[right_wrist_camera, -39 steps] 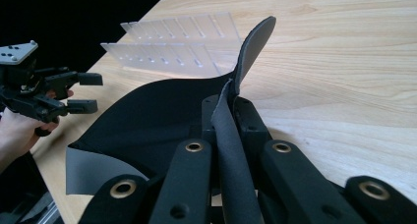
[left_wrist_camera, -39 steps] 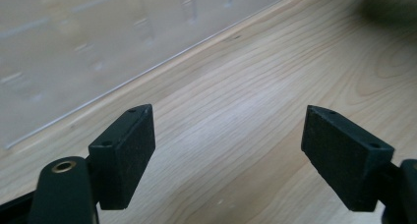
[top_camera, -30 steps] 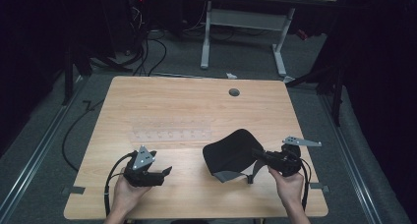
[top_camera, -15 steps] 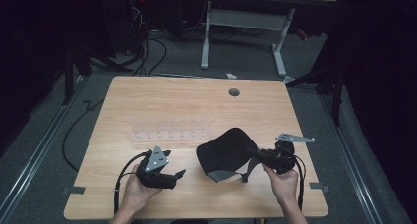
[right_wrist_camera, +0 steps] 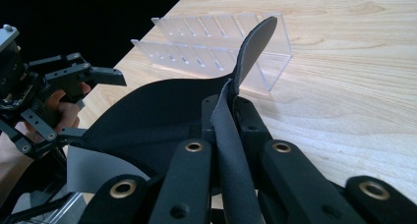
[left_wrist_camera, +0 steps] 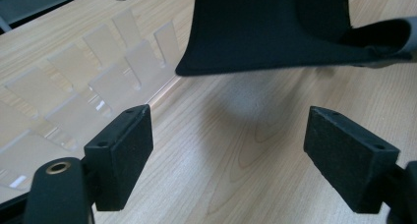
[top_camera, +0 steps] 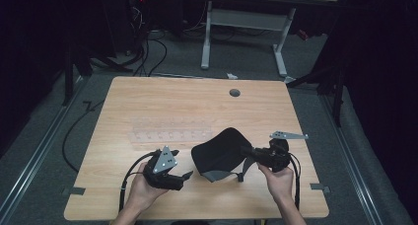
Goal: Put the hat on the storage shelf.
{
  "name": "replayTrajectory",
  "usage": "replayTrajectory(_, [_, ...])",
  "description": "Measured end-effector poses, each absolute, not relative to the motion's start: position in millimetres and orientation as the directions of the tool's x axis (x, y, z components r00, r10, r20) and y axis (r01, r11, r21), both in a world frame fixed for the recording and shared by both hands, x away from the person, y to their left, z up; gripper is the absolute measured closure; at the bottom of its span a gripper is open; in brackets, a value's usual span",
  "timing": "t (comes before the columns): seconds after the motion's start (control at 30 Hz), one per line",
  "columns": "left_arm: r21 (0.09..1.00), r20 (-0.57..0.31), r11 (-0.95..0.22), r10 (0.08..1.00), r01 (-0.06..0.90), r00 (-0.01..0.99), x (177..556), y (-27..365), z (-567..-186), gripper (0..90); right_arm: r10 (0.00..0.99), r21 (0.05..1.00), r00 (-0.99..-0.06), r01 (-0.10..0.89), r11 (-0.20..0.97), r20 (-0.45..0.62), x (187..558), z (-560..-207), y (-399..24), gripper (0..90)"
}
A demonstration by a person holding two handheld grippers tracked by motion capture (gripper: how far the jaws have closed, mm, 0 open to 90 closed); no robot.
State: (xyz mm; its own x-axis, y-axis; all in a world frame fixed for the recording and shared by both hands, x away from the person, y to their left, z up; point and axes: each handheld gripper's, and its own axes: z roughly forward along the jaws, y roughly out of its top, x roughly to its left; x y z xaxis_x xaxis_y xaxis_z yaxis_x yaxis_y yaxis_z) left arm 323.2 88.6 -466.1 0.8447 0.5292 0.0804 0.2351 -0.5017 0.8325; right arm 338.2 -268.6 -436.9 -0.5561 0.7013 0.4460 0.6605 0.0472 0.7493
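Black pad (top_camera: 220, 151) held edgewise by right gripper (top_camera: 251, 153), extending leftward.

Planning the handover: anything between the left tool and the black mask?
Nothing visible. The left tool is open, its jaws facing the black mask, which the right tool holds above the table. Bare wood between them; the clear rack sits off to one side.

Overhead light falls on the wooden table (top_camera: 197, 106) — surroundings beyond it sink into near-black, and a soft shadow lies on the wood; close jaws blur slightly.
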Motion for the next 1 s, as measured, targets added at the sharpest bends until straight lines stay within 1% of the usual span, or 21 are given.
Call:
replayTrajectory(0.4, [0.838, 0.110, -0.511, 0.498, 0.189, 0.860, 323.2, 79.3, -460.1, 18.3, 0.685, 0.736, -0.569, 0.673, 0.070, 0.455, 344.4, -436.1, -257.0, 85.7])
replayTrajectory(1.0, [0.828, 0.141, -0.539, 0.465, 0.153, 0.874, 321.0, 64.1, -456.7, 18.2, 0.685, 0.703, -0.544, 0.708, 0.064, 0.484, 348.9, -435.2, -253.8, 85.6])
